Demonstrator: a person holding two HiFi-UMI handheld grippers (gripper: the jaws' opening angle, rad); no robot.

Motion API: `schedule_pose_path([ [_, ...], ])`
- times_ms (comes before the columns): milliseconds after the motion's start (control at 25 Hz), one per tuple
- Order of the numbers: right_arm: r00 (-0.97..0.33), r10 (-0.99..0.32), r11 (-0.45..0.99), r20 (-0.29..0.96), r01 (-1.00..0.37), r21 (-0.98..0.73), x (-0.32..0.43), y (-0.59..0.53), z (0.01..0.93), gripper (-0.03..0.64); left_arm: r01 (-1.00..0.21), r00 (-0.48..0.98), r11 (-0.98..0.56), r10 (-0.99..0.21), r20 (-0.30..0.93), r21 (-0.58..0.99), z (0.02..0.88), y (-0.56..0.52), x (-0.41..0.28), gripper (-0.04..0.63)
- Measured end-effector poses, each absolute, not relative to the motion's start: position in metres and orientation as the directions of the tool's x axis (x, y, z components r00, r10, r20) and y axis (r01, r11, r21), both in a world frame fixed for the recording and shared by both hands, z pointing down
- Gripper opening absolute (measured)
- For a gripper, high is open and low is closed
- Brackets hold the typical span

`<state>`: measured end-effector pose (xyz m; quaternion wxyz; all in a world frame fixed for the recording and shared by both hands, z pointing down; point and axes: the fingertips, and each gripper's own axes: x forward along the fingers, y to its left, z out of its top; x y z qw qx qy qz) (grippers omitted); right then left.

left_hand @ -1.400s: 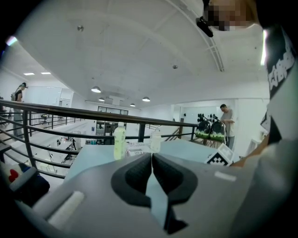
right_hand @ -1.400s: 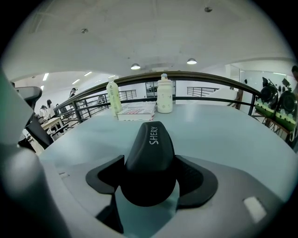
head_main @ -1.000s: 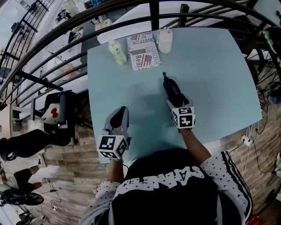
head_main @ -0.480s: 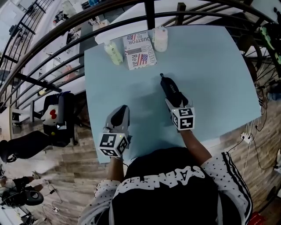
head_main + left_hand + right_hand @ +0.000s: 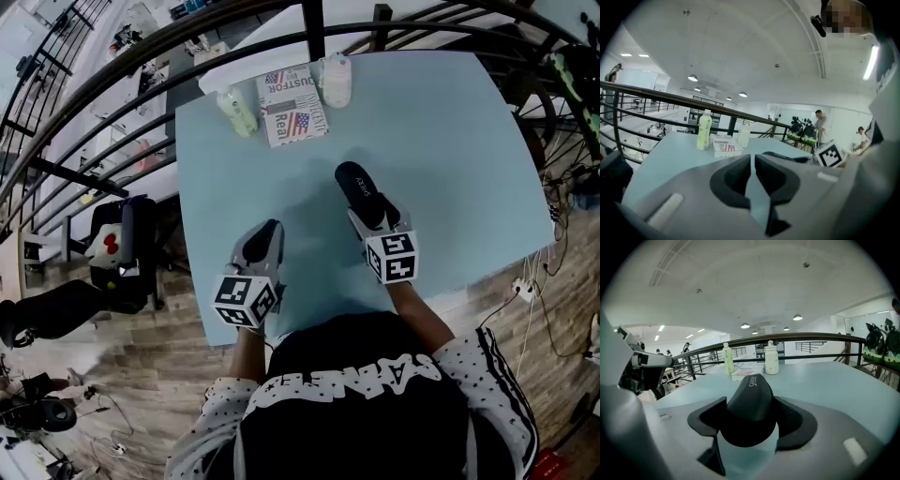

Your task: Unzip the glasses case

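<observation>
**Black case clamped in right claw**

Clamped in the right claw (image 5: 751, 427): a glasses case (image 5: 750, 411), with pads pressed against both flanks near its rear end. Matte black, smooth and hard-looking, with a domed top, a rounded nose and white lettering along the upper face. Closed all round as far as visible; zip too small to make out.

From the head view, placed over the near middle of the light-blue counter (image 5: 450, 141). Nose aimed at the far edge, rear tucked between the jaws just ahead of the marker cube. Cannot tell whether touching the counter or held just above it.

Left claw (image 5: 753, 168) off to the left, nearer the counter's front edge and well apart from the case. Drawn together to a thin slit, with nothing inside.

Lined up along the far edge: a pale green bottle (image 5: 236, 111), a flag-printed booklet (image 5: 292, 105) and a white bottle (image 5: 336, 82), the booklet in the middle. Beyond them, a dark railing (image 5: 311, 28).
</observation>
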<state>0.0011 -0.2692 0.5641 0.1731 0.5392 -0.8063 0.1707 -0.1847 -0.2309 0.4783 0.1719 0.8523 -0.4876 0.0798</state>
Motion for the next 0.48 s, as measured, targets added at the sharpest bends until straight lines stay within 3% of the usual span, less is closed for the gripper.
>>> schedule_pose_path([
  [200, -0.393, -0.819, 0.397, 0.418, -0.914, -0.083, -0.005, -0.261, 0.542, 0.322, -0.805, 0.578, -0.469, -0.758, 0.303, 0.362, 0.491, -0.232, -0.169, 0.000],
  [480, -0.466, -0.824, 0.471, 0.322, -0.880, -0.069, -0.018, -0.249, 0.497, 0.322, -0.690, 0.654, -0.459, -0.727, 0.210, 0.560, 0.487, -0.238, -0.149, 0.000],
])
